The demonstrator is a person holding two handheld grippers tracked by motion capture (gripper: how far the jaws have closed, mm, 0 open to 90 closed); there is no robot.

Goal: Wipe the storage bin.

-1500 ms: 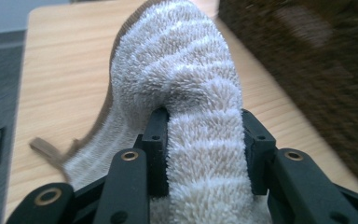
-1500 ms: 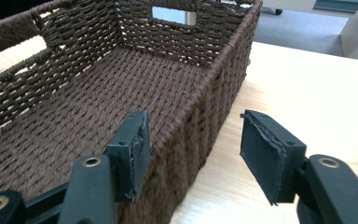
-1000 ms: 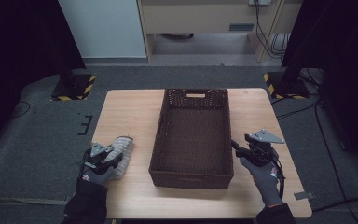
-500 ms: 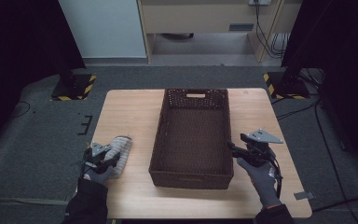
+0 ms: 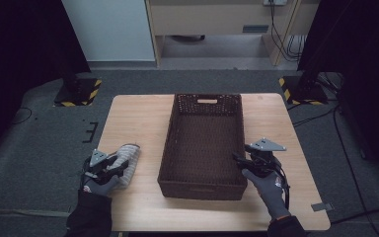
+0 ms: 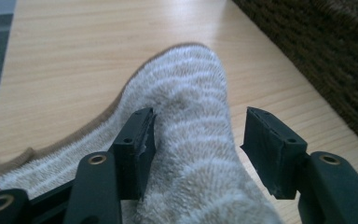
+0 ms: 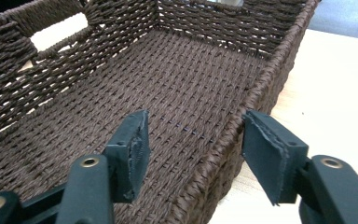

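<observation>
On a light wooden table (image 5: pixel 138 118) that stands on grey carpet, the biggest thing is a dark brown woven basket (image 5: pixel 203 138), long and rectangular, set in the middle with its short ends toward and away from the person. It has a cut-out handle in its far end wall, and nothing shows inside it; the right gripper view looks along its woven floor and walls (image 7: pixel 177 74).

Next in size is a striped grey and white sock (image 5: pixel 127 159), fluffy, with a brown edge. It lies on the table near the person's left front corner, just beside the basket's left wall but apart from it. In the left gripper view the sock (image 6: pixel 191 140) humps up from the wood and runs away toward the basket.

The left gripper (image 5: pixel 116 167), held in a gloved hand (image 5: pixel 97 185), sits over the near end of the sock. Its jaws have just been opening. They stand around the raised fold of the sock: one pad (image 6: pixel 140 149) touches the fabric, while the other stands off with a gap, so the fold is between them but not pinched.

The right gripper (image 5: pixel 241 159), in the other gloved hand (image 5: pixel 266 190), is at the basket's right wall near the front corner. Its jaws have just been closing a little, yet they stand wide, one inside the basket and one outside, straddling the rim (image 7: pixel 223 140) without pressing on it.
</observation>
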